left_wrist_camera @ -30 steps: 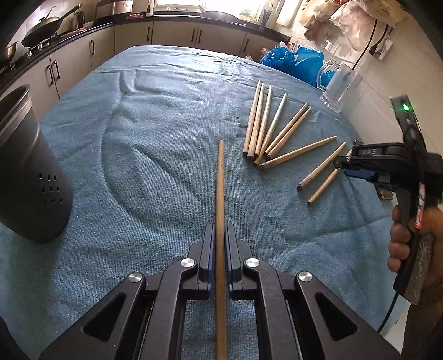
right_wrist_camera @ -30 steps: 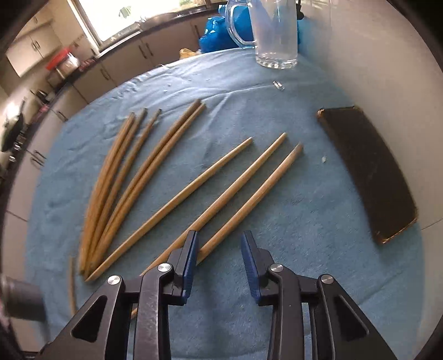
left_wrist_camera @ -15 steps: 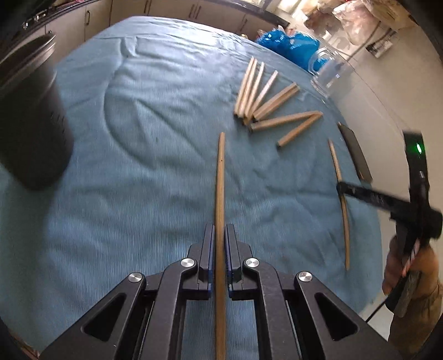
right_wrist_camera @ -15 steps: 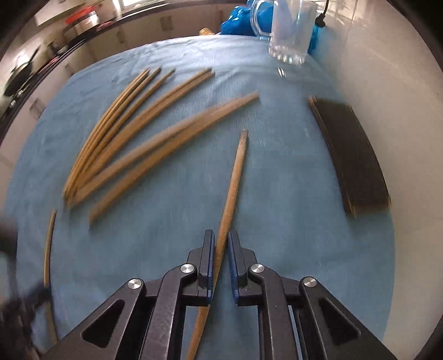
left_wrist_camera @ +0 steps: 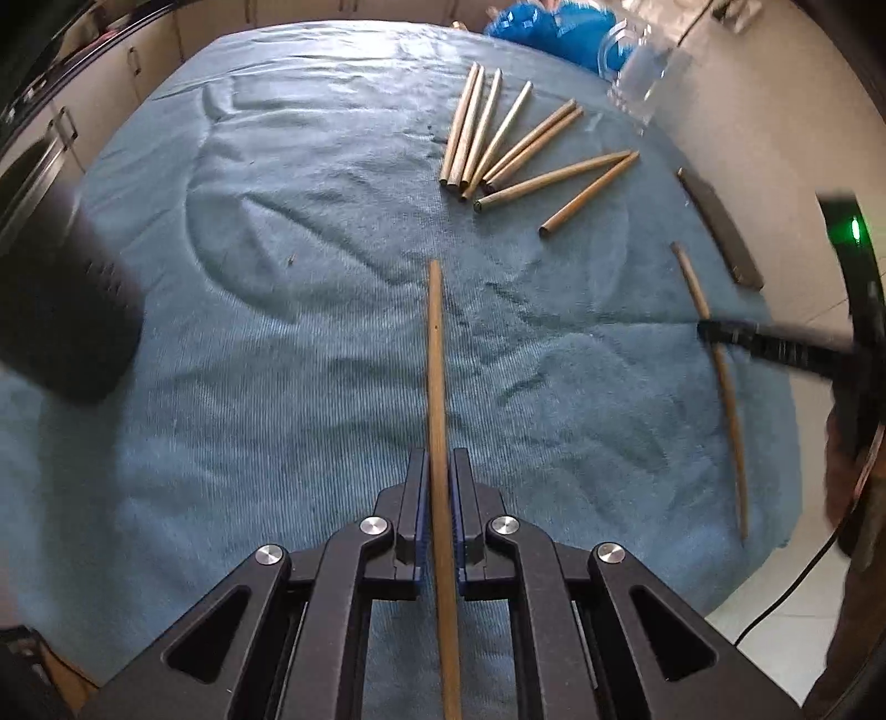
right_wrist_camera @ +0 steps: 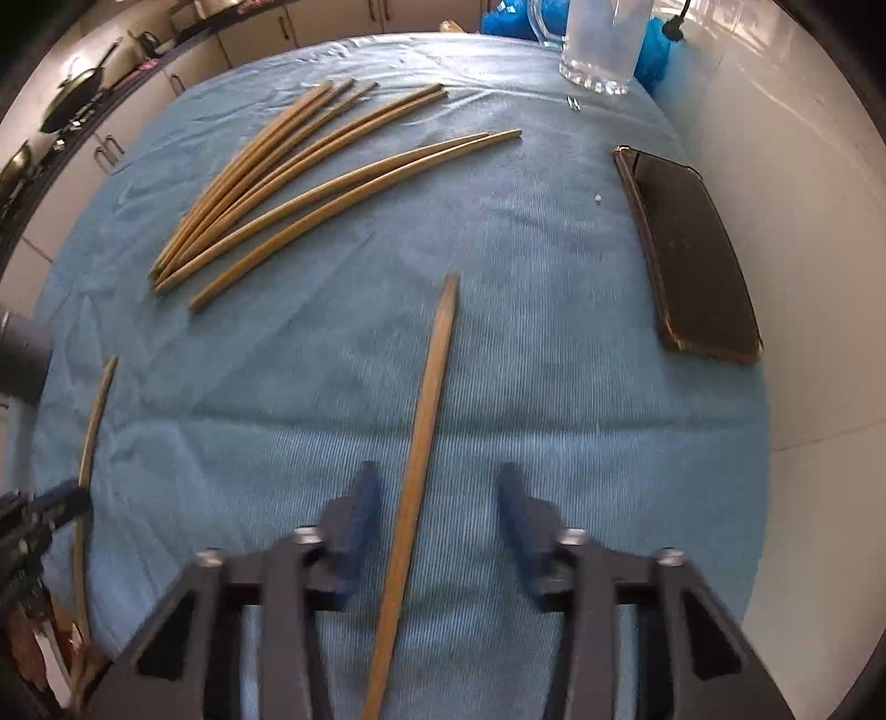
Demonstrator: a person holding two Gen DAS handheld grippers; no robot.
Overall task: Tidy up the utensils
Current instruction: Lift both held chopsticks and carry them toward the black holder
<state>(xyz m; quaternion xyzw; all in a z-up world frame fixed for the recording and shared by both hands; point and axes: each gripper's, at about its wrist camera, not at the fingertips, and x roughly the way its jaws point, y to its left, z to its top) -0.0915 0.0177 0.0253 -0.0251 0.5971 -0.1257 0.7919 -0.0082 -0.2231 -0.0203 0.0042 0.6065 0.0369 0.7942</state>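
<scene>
Clamping one wooden chopstick (left_wrist_camera: 437, 387) tight between its blue pads, the left gripper (left_wrist_camera: 438, 498) holds it pointing out over the middle of a blue towel (left_wrist_camera: 277, 332) that covers the table; the right gripper (right_wrist_camera: 437, 498) stands with its jaws parted, having just been opening, and a second chopstick (right_wrist_camera: 426, 421) runs between them with a gap on either side, touching neither pad as far as the right wrist view shows; in the left wrist view the same stick hangs near the towel's right edge, though whether it rests on the cloth cannot be told; eight loose chopsticks (right_wrist_camera: 310, 183) lie fanned toward the towel's far edge, six bunched at one end and two more just beside them; a clear glass mug (right_wrist_camera: 598, 44) stands at the far right corner; a dark phone (right_wrist_camera: 692, 249) lies flat along the right edge; a dark perforated holder (left_wrist_camera: 61, 310), blurred, stands at the left edge.
</scene>
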